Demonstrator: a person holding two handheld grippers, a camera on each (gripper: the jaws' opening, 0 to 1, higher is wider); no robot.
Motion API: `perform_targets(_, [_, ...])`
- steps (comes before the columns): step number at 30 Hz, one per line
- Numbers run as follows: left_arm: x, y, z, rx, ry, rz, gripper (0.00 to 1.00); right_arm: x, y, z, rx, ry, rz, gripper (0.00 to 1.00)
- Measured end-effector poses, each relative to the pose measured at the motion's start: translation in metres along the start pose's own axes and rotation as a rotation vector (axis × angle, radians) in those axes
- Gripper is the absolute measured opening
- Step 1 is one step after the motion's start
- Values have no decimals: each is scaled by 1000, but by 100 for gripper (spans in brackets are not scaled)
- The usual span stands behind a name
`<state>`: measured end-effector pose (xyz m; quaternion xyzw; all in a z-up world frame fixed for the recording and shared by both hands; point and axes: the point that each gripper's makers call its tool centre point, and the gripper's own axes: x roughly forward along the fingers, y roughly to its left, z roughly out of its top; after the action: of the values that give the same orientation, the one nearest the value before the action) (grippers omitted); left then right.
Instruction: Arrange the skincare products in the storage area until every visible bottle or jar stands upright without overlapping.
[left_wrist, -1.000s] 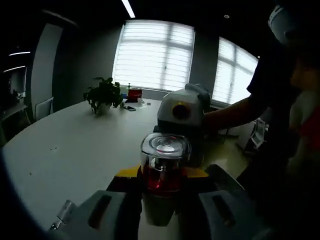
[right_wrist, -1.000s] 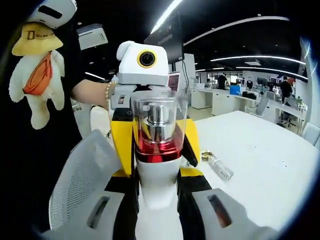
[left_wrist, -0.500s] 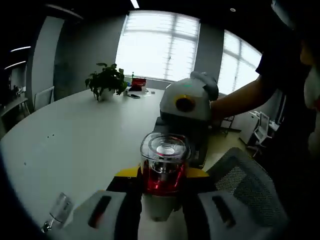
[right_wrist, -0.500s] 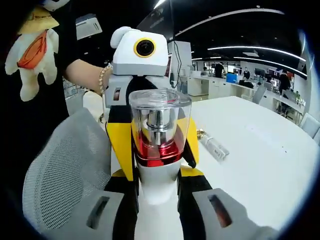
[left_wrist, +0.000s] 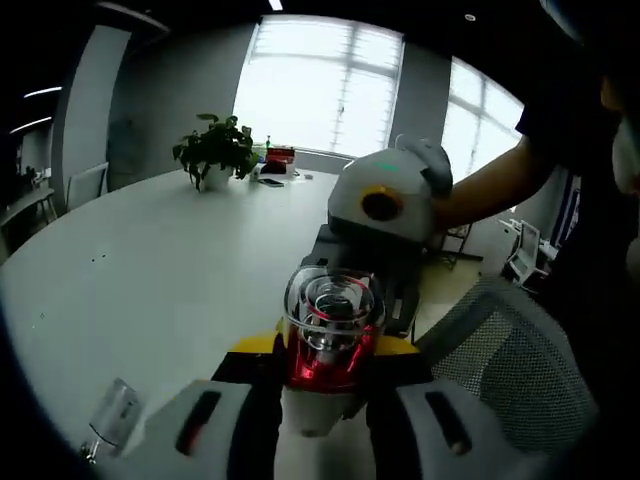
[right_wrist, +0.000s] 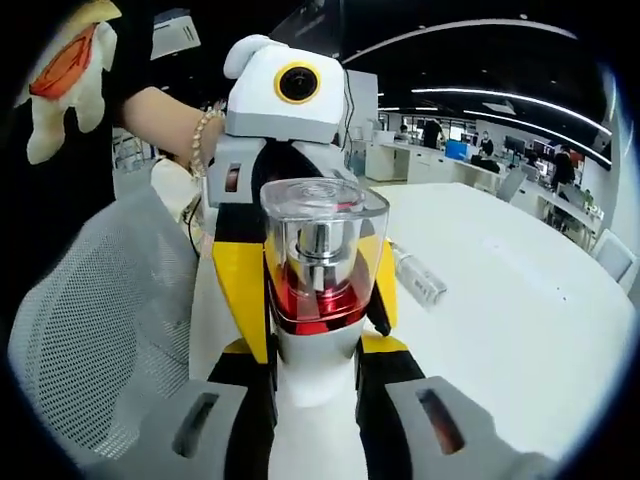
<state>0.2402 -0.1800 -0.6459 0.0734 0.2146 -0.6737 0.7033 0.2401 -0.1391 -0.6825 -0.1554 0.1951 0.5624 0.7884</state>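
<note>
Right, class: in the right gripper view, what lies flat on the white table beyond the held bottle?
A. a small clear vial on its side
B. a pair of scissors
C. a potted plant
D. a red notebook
A: a small clear vial lies on its side on the white table, right of the held bottle.

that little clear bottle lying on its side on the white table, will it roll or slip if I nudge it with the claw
Probably yes. The small clear bottle lies flat on the smooth white table, and it looks cylindrical, so a sideways nudge would likely roll it. Its glossy surface suggests it could slip in a grip. It looks light, so push gently.
</note>
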Motion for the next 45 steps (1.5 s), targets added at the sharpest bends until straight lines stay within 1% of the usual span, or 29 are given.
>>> perform_targets(3, [3, 4, -3, -1, 3, -5, 25, 3, -7, -9, 1, 8, -1, 29])
perform_targets(7, [5, 8, -6, -6, 17, -14, 25, 6, -11, -14, 13, 16, -9, 29])
perform_targets(8, [4, 10, -5, -3, 9, -18, 25, 7, -13, -12, 30, 3, -15, 29])
perform_targets(11, [5, 12, -4, 9, 10, -29, 26, 6, -17, -10, 25, 2, -20, 29])
perform_targets(15, [6, 21, -4, 19, 5, -29, 26, 8, -27, -10, -13, 15, -39, 29])
perform_targets(20, [8, 34, 1, 39, 4, -23, 26, 11, -40, -11, -24, 17, -47, 29])
perform_targets(21, [9, 40, 2, 42, 4, -19, 26, 12, -44, -11, -18, 10, -51, 29])
perform_targets(23, [9, 47, 3, 48, 3, -17, 26, 12, -53, -12, -11, -1, -56, 29])
perform_targets(25, [10, 53, 5, 48, -3, -15, 26, 13, -57, -11, -5, -8, -64, 29])
perform_targets(29, [14, 61, 8, 48, -16, -8, 26, 13, -67, -10, 10, -8, -69, 29])
perform_targets(36, [20, 75, 15, 52, -30, -1, 26, 11, -83, -11, -3, 5, -69, 29])
perform_targets(45, [23, 78, 16, 71, -23, 14, 28, 10, -89, -11, 19, 8, -68, 29])
